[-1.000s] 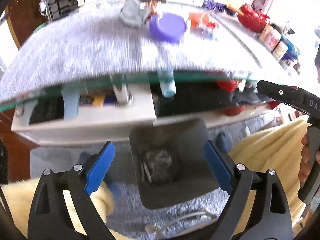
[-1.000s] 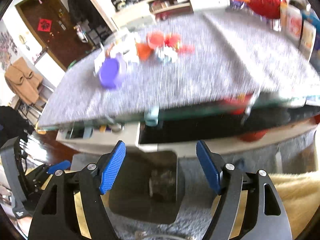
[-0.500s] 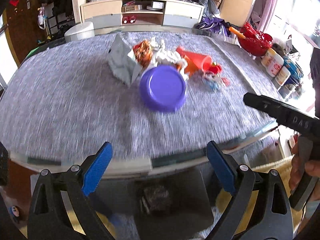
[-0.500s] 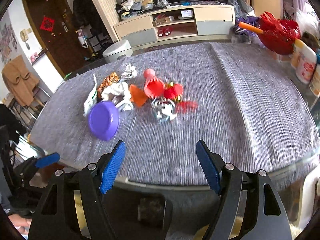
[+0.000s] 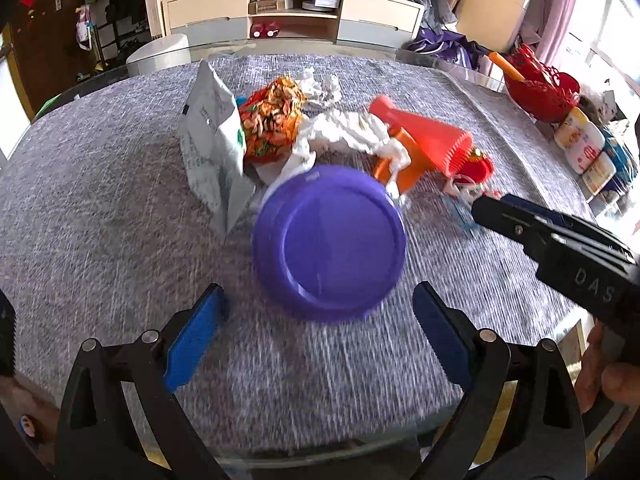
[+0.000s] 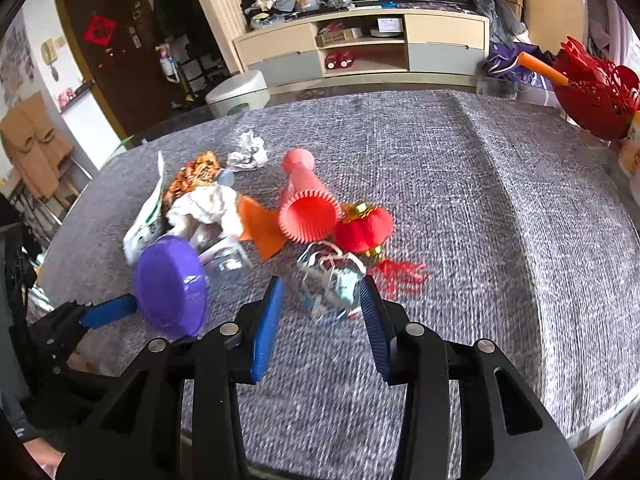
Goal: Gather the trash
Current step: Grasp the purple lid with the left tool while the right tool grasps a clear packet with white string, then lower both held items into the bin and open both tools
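Grey woven cloth (image 5: 100, 208) covers the round surface, and a cream sideboard with open shelves (image 6: 360, 46) stands against the wall behind it.

A heap of trash lies in the middle of the surface. The left tongs (image 5: 316, 344) stand wide with nothing between their blue pads; just ahead of them lies a round purple plastic lid (image 5: 330, 240). Beyond the lid, to its left, a white printed foil pouch (image 5: 212, 148) stands tilted, touching a crumpled orange patterned snack wrapper (image 5: 272, 122). Crumpled white tissue (image 5: 348, 134) lies behind the lid, and a red fluted paper cone (image 5: 424, 136) lies on its side to the right of the tissue.

The right tongs (image 6: 322, 320) are closing, their blue pads already fairly narrow. Between and just ahead of the pad tips sits a crumpled tangle of clear and blue plastic wrapping (image 6: 332, 280); the pads do not yet press on it. Just past that tangle lies a small red lantern ornament with a red tassel (image 6: 366, 228), with the cone's open mouth beside it. A red openwork basket (image 6: 596, 92) stands well apart at the far right edge.
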`<state>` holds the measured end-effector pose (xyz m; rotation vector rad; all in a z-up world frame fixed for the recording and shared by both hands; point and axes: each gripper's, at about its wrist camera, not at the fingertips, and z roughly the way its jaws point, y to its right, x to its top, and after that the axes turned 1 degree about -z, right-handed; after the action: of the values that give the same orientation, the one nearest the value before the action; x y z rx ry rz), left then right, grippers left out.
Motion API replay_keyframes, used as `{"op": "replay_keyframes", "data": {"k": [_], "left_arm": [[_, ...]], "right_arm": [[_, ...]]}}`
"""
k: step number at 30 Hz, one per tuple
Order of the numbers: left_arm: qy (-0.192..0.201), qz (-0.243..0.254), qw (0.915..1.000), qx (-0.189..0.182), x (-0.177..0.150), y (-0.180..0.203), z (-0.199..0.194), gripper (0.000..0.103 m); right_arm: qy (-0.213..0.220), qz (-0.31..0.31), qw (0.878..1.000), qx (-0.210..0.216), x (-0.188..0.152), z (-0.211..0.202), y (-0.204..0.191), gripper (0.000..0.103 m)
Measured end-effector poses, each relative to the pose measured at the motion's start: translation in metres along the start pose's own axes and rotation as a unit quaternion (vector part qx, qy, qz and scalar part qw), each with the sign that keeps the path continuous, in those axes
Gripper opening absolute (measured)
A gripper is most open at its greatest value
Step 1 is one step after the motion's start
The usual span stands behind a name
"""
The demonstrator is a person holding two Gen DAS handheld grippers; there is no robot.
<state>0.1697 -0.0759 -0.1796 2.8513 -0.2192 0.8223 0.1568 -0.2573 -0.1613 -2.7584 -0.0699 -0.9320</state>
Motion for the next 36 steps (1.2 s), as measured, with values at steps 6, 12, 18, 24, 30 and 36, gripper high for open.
{"op": "replay_keyframes", "data": {"k": [6, 12, 18, 24, 30, 36], "left_arm": [[0.007, -0.001, 1.0, 0.007, 0.015, 0.002, 0.012, 0.09], [0.013, 0.007, 0.9998, 0.015, 0.018, 0.007, 0.012, 0.079], [0.006, 0.01, 0.9998, 0.014, 0.009, 0.003, 0.0, 0.065], [0.004, 0.012, 0.9999, 0.01, -0.011, -0.002, -0.022, 0.065], [0.013, 0.018, 0.9997, -0.008, -0.038, -0.007, -0.058, 0.065], [0.018, 0.031, 0.9992, -0.019, -0.073, -0.004, -0.087, 0.065]], "right_arm": [[-0.01, 0.0, 1.0, 0.009, 0.002, 0.01, 0.004, 0.03], [-0.006, 0.001, 1.0, 0.013, 0.001, 0.006, 0.005, 0.017], [0.008, -0.001, 1.0, 0.017, 0.0, -0.012, 0.001, 0.017], [0.013, -0.001, 1.0, 0.027, -0.013, -0.036, -0.013, 0.017], [0.006, -0.007, 0.999, 0.034, -0.039, -0.057, -0.031, 0.017], [-0.008, -0.008, 0.999, 0.042, -0.073, -0.07, -0.047, 0.017]]}}
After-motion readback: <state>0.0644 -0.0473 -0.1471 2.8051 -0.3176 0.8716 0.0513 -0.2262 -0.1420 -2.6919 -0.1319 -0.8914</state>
